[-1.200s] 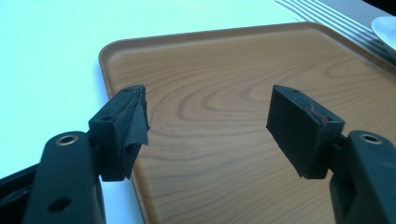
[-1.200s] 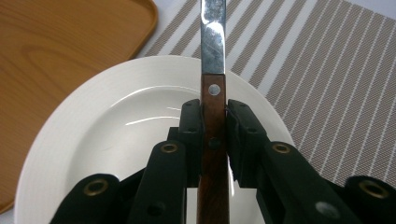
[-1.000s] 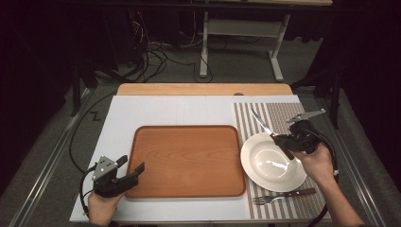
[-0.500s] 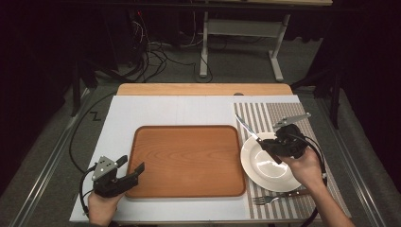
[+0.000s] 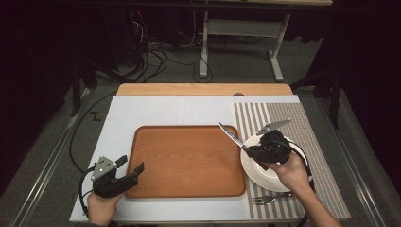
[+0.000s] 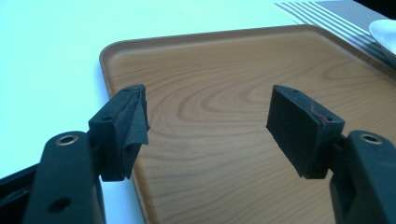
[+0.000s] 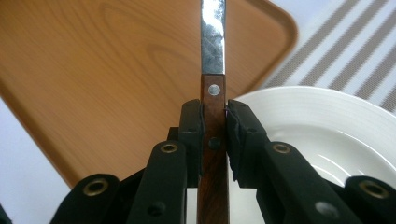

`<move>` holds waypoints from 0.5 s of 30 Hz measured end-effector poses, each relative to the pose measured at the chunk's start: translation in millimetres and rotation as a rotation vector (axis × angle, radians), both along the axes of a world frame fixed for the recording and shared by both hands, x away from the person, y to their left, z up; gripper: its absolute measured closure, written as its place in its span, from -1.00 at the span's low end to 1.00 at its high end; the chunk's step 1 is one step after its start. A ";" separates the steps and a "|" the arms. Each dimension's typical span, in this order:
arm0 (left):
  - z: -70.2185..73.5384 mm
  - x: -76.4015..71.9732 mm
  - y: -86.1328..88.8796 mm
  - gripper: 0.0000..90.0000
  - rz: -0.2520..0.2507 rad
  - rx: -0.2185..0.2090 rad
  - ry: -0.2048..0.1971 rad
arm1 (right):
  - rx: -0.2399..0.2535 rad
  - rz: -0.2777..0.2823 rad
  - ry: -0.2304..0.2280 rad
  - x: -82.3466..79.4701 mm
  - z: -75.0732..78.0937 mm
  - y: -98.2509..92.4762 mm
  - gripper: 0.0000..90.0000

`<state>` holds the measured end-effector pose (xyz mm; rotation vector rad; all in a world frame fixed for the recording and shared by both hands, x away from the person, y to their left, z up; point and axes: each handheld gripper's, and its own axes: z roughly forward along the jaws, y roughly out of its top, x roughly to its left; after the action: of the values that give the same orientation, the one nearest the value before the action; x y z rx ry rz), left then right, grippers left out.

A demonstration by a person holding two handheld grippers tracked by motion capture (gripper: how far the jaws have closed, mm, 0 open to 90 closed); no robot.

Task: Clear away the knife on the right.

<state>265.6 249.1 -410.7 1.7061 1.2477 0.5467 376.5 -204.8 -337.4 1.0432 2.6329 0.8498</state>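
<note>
We see a rounded-corner rectangular wooden tray [image 5: 187, 161] lying in the middle of the white-topped desk [image 5: 161, 111], its grain running in long pale-brown swirls and its rim raised in a low smooth lip. To its right lies a grey-and-white striped woven placemat [image 5: 283, 118], and on that mat sits a round glossy white plate [image 5: 265, 170], close beside the tray's right edge. A metal fork with a dark handle [image 5: 269, 199] lies on the mat just in front of the plate, its tines pointing toward the tray.

The right tool [image 5: 255, 150] hangs over the plate's left side, its jaws pressed together on the wooden handle of a table knife [image 7: 212, 93] — the handle is reddish-brown, flat-sided, with a bright round rivet showing just above the black pads. The knife's polished steel blade [image 5: 230, 134] reaches up and left from the plate, out over the tray's right rim near its far corner, clear of the wood below. Nothing stands between the blade and the tray.

The left tool [image 5: 131, 171] rests at the tray's near left corner with its jaws spread wide and nothing between them. In the left gripper view its matte black pads [image 6: 299, 126] look block-shaped and slightly scuffed — one on the left shows a folded, peeling facing.
</note>
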 end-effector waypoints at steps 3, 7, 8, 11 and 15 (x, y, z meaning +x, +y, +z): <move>0.1 0.0 -0.1 -0.33 -0.001 0.001 -0.001 | -0.004 0.018 0.008 -2.7 -2.4 8.3 0.73; 0.1 -0.1 0.0 -0.33 0.000 0.001 0.000 | -0.011 0.040 0.019 -6.0 -6.7 18.3 0.73; 0.1 -0.1 -0.1 -0.33 0.000 0.002 0.000 | -0.012 0.053 0.024 -7.0 -8.9 22.3 0.73; 0.0 0.0 0.0 -0.33 -0.002 0.002 0.000 | -0.015 0.062 0.034 -7.4 -12.8 28.5 0.73; 0.0 0.1 -0.1 -0.33 -0.002 0.003 0.000 | -0.020 0.069 0.044 -7.3 -16.2 34.5 0.73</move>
<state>265.7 249.0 -410.7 1.7099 1.2456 0.5478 369.2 -170.2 -353.7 0.9823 2.7232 0.8210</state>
